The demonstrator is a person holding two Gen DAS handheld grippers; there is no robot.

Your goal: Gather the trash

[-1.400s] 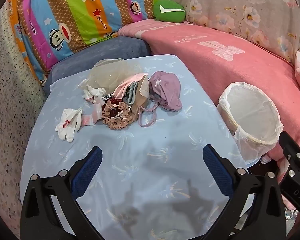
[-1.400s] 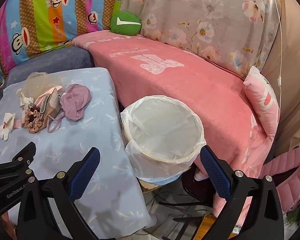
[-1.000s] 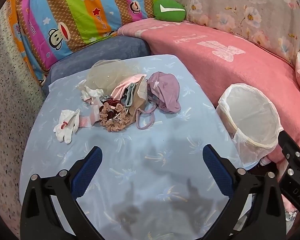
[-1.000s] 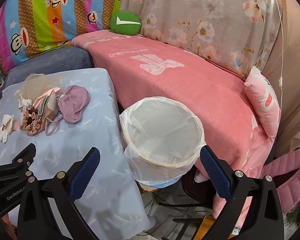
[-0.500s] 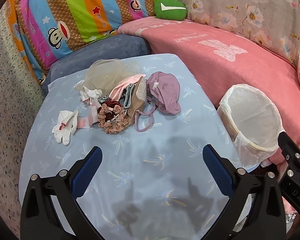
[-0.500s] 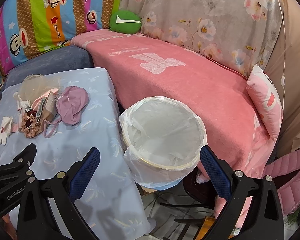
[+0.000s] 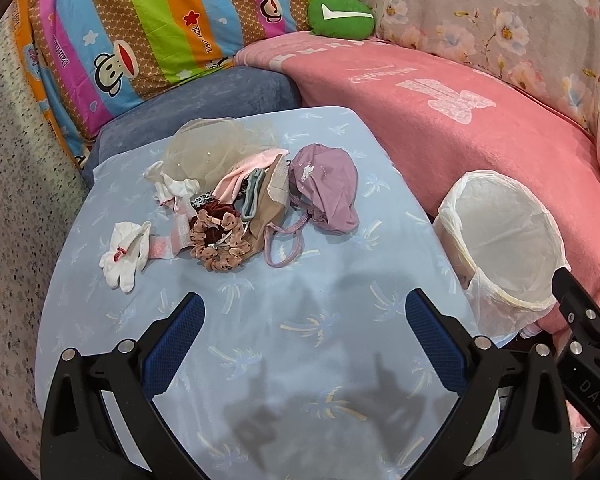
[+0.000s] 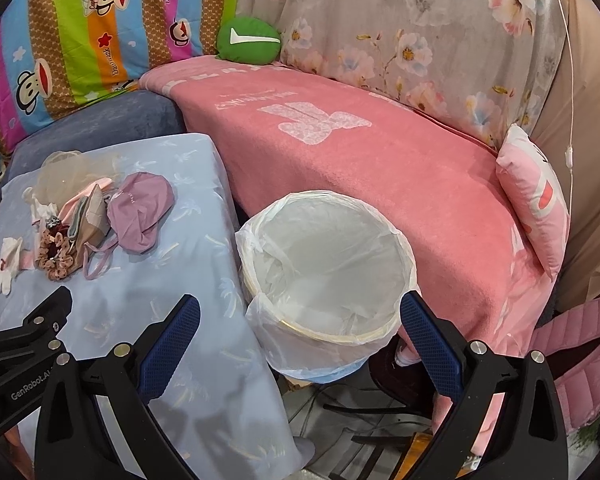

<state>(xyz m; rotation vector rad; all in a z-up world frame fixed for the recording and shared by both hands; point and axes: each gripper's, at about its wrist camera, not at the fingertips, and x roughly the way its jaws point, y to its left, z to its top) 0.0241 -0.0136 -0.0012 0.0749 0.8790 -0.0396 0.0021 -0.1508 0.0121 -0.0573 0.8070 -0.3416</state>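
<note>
Over the last moments the left hand-held gripper [image 7: 302, 330] drifts slightly, so the pile of scrunchies and cloth items [image 7: 236, 204] on the bench [image 7: 300, 320] sits a little farther up and left in its view. The right hand-held gripper [image 8: 300, 334] barely shifts, the lined trash bin [image 8: 324, 264] sliding slightly left between its open jaws.

one lined bin [image 8: 326, 264], one purple cap [image 7: 328, 186], two scrunchies [image 7: 220, 240], one white glove [image 7: 124, 254]
</note>
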